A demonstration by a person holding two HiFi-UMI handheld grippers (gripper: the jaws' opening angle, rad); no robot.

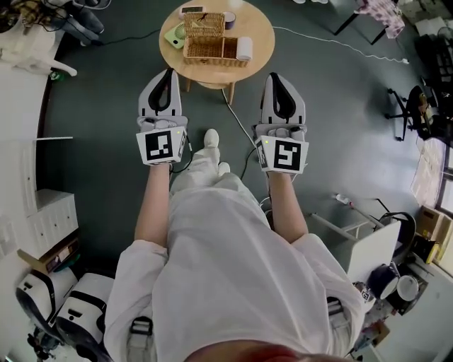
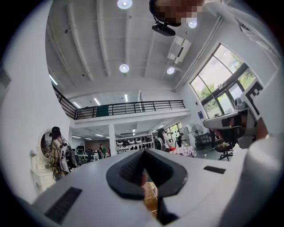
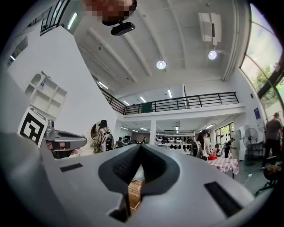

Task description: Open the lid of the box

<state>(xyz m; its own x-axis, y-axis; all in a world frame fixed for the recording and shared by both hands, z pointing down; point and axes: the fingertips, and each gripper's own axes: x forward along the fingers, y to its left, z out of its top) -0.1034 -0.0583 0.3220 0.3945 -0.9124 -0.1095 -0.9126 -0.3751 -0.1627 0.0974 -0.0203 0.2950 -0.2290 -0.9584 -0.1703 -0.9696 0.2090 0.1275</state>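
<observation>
Dark floor [image 1: 106,127] fills most of the head view; person in white stands in the middle, arms stretched forward. Round wooden table [image 1: 258,32] sits straight ahead at the top of the frame; white cable [image 1: 333,41] trails across the floor to its right.

Left gripper [image 1: 168,73] and right gripper [image 1: 273,76] are held side by side, both pointing at the table; tips show by its near edge, apart from everything on it. Left gripper view: left gripper [image 2: 143,153] has its fingers together at the tips, nothing between them. Right gripper view: right gripper [image 3: 141,147] is the same, tips together, nothing clamped.

Wicker box [image 1: 204,47] is on the table, left of centre, well ahead of both tips; a woven panel stands along its far side, and I can't tell at this size whether that's the lid raised. A strip of wicker shows low behind the jaws in both gripper views [image 2: 151,195] [image 3: 134,190].

White roll [image 1: 244,48] touches the box's right end; green item [image 1: 174,35] lies just left of the box; grey tape roll [image 1: 229,18] sits behind it.
</observation>
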